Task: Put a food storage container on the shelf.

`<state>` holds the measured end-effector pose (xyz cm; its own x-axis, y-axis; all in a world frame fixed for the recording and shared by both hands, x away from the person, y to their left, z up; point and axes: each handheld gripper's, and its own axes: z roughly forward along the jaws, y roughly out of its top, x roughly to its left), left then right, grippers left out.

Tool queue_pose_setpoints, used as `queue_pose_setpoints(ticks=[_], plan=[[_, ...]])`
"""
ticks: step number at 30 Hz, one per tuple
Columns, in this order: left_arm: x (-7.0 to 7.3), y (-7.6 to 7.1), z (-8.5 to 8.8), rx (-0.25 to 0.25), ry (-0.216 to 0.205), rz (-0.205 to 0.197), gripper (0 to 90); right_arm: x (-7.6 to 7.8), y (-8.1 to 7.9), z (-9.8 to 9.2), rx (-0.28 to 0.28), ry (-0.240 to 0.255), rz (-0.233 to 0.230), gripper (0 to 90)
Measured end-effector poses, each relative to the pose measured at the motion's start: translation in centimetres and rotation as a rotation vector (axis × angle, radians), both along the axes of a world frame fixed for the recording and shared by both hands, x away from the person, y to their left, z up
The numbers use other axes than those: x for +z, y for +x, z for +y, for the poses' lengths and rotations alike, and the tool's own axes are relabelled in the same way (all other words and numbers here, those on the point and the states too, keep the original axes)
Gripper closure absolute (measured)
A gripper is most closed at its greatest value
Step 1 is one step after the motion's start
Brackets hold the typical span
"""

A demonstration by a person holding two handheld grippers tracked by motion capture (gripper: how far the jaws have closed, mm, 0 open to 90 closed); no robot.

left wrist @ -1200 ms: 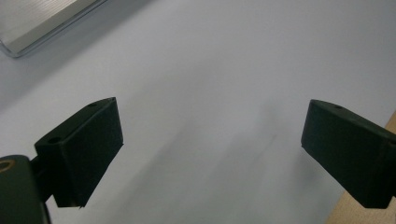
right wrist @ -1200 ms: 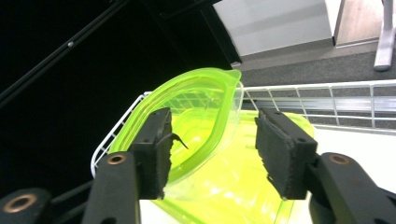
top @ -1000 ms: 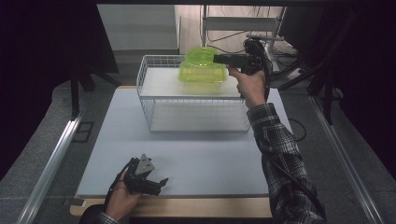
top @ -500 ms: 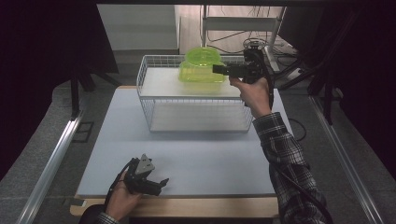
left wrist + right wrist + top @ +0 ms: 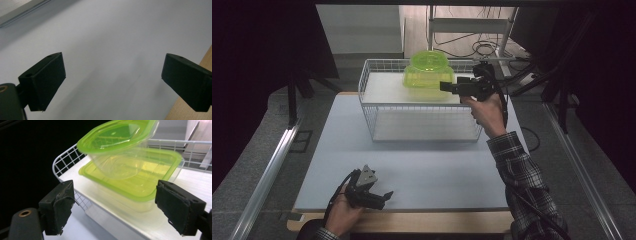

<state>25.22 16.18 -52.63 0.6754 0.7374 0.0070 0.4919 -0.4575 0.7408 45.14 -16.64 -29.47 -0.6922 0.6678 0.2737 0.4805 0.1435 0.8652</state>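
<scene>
The right gripper (image 5: 445, 87) hangs at the wire basket's (image 5: 377, 85) right end, its fingers (image 5: 58, 207) spread wide and just been opening, nothing between them. Straight ahead of them sits the round green-lidded container (image 5: 117, 145), tilted on top of the square green-lidded container (image 5: 135, 183), both on the white shelf inside the basket. The left gripper (image 5: 382, 196), fingers (image 5: 45, 80) apart and empty, rests low on the tabletop (image 5: 437, 170), well away, so the right hand is clearly nearer

High view: above the near table (image 5: 422, 175) edge, facing forward and down, far.
Left gripper view: low, close over the table (image 5: 112, 37).
Right gripper view: level, near the tubs (image 5: 130, 177).
Shared: tubs (image 5: 428, 75), basket (image 5: 377, 75).
</scene>
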Motion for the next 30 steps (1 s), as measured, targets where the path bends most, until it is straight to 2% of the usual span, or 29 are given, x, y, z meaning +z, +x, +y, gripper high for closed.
queue_pose_setpoints(ticks=[10,20,30], plan=[[0.0,0.0,0.0,-0.003,-0.013,0.006,4.9,-1.2,-1.2,0.0,0.029,-0.031,-0.015,12.9],[0.0,0.0,-0.1,-0.006,-0.008,0.011,5.0,-2.3,-2.2,-0.4,0.042,-0.063,-0.027,11.5],[0.0,0.0,0.0,-0.012,-0.008,0.012,4.6,-3.8,-3.1,-0.8,0.057,-0.092,-0.018,10.5]])
